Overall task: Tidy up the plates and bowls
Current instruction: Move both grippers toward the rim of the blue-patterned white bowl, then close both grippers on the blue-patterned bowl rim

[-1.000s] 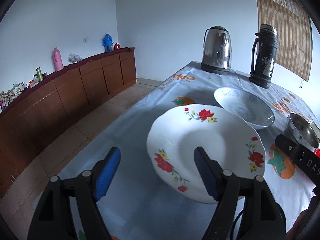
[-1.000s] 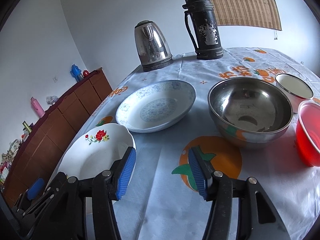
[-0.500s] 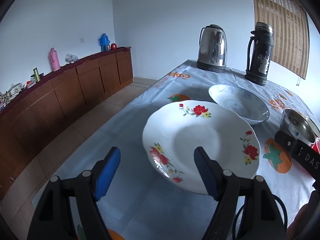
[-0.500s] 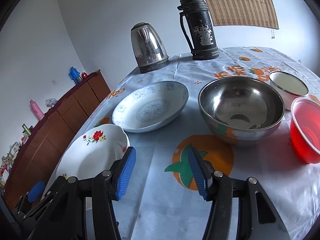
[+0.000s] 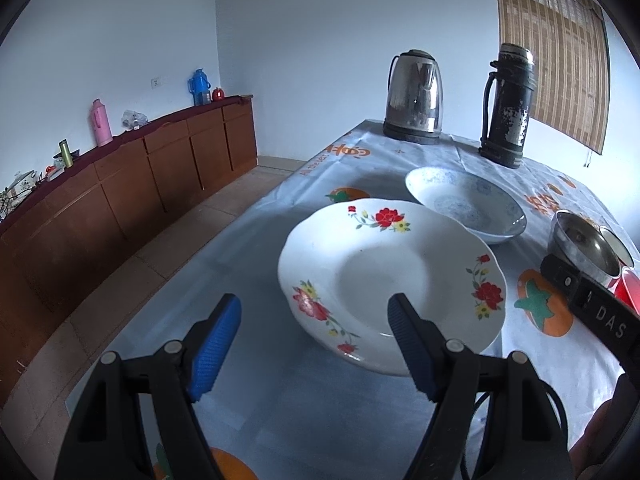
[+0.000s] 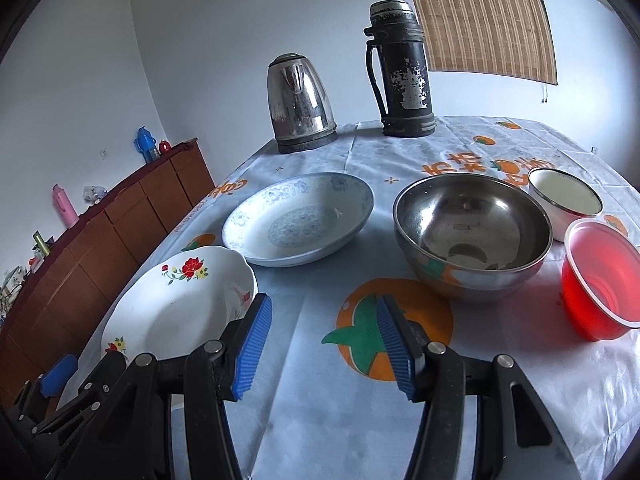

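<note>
A: On the tablecloth [image 6: 304,420], what sits where?

B: The flowered plate [image 5: 392,276] lies nearest the left edge, flat on the cloth. Just behind it is the blue-patterned dish [image 6: 298,220]; their rims look very close, though I cannot tell if they touch.

A: And the bowls?

B: To the right of the dish stands the steel bowl [image 6: 472,236]. Behind it is a small white enamel bowl [image 6: 566,200], and beside it, near the right edge, a red plastic bowl [image 6: 600,284]. All 3 are upright.

A: The tools?

B: The left gripper [image 5: 314,344] hovers over the near side of the flowered plate, its 2 blue pads spread wide, nothing between them. The right gripper [image 6: 324,344] hangs above an orange fruit print on the cloth, in front of the steel bowl, pads also apart and holding nothing.

A: Anything at the back?

B: A steel kettle [image 6: 300,104] and a worn black thermos [image 6: 402,72], side by side at the far end.
</note>
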Tool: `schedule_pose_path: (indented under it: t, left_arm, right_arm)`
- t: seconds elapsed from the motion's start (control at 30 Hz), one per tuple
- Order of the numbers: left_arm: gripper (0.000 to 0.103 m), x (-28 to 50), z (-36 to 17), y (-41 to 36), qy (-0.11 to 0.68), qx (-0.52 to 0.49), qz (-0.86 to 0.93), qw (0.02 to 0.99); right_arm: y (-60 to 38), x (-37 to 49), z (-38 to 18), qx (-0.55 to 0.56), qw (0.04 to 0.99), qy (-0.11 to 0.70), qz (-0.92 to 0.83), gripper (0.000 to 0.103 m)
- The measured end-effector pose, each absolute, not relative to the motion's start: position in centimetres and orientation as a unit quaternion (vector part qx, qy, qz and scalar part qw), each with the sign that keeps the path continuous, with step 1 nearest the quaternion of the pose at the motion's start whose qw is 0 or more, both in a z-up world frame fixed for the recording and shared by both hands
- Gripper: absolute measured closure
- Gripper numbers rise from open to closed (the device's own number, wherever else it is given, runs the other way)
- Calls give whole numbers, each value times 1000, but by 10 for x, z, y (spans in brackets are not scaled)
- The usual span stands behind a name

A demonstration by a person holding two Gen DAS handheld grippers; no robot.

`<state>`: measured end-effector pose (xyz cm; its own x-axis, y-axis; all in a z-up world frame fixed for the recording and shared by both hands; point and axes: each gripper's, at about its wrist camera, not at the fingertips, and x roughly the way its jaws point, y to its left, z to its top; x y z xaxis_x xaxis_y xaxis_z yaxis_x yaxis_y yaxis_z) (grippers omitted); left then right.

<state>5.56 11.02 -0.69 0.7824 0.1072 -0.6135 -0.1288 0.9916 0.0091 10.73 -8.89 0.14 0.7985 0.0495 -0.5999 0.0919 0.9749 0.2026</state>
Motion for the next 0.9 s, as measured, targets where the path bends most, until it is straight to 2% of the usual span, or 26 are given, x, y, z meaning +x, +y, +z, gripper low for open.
schedule_pose_path:
  t: [0.53, 0.73, 0.9]
  left_arm:
    - [26, 71, 18, 115, 306, 0, 42, 951]
    - [26, 95, 26, 122, 326, -6, 5, 945]
    - [26, 121, 35, 121, 330, 11, -18, 944]
  right_arm:
    - [-86, 114, 7, 108, 938, 328, 1, 46]
    - [-101, 125, 0, 179, 915, 359, 49, 46]
    - [-99, 138, -1, 192, 910, 364, 57, 46]
